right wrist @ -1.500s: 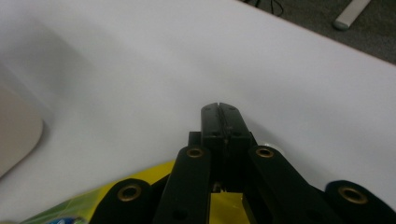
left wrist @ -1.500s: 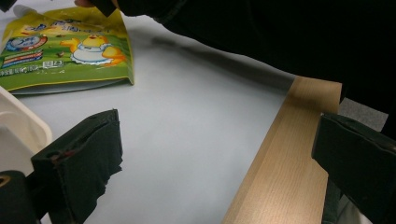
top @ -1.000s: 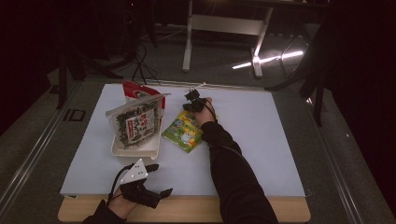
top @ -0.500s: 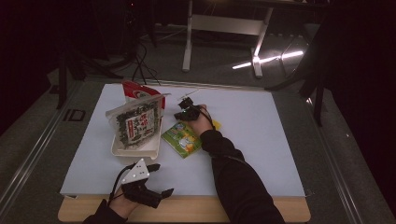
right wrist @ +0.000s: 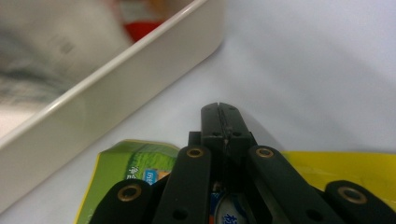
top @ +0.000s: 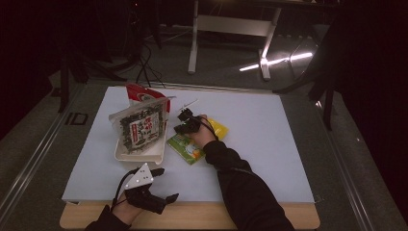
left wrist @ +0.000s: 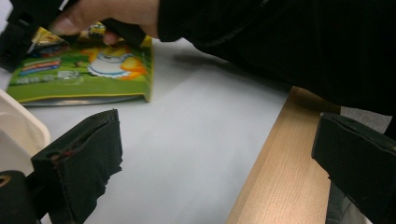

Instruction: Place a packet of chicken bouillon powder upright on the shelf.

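Green snack packet (top: 185, 146) lies flat on the white mat at centre frame, printed face up, just right of the white tray, its upper end overlapping a yellow packet (top: 217, 128).

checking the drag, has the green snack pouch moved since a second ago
Yes. In the high view the green snack pouch has slid toward the table's near edge, alongside the white tray.
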Available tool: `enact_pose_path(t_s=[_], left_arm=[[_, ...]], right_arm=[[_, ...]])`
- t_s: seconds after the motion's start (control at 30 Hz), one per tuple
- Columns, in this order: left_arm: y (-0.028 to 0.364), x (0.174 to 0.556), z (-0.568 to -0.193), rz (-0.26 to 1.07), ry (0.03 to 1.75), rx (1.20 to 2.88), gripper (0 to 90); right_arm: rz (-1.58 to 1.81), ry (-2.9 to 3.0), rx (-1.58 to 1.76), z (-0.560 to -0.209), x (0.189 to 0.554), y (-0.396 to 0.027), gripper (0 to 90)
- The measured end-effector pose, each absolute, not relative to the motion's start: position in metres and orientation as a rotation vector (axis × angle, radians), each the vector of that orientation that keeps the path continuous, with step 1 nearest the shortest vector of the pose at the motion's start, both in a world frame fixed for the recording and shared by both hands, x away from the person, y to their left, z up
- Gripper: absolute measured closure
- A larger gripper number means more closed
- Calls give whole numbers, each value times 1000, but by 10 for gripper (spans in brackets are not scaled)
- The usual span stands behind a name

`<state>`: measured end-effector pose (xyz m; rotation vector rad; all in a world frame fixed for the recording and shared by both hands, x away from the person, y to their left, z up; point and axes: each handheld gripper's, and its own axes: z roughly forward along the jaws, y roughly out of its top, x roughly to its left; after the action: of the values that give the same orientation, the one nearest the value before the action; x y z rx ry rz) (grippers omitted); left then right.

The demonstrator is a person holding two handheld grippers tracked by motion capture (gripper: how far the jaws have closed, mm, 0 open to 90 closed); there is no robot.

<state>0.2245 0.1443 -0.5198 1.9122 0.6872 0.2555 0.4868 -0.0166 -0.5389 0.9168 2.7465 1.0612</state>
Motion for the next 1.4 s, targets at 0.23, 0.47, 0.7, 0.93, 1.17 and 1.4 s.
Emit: enact_pose_path(t_s=[0.23, 0.47, 0.7, 0.93, 1.17, 1.4], left_arm=[[143, 225, -520, 258, 685, 1914, 28], [141, 226, -520, 255, 683, 1918, 28], [139, 227, -521, 250, 679, 1924, 28], [137, 229, -521, 241, 676, 1925, 28], [135, 229, -521, 235, 667, 1926, 28], [133, 230, -522, 229, 664, 1928, 28]], right_arm=[[1085, 2791, 816, -538, 451, -32, 900], [1096, 2847, 713, -537, 415, -47, 896], [1081, 2871, 636, -537, 382, -63, 893], [1070, 2880, 583, -536, 362, -76, 893], [1091, 2906, 582, -534, 344, -92, 891], [1148, 2871, 593, -522, 342, -102, 840]])
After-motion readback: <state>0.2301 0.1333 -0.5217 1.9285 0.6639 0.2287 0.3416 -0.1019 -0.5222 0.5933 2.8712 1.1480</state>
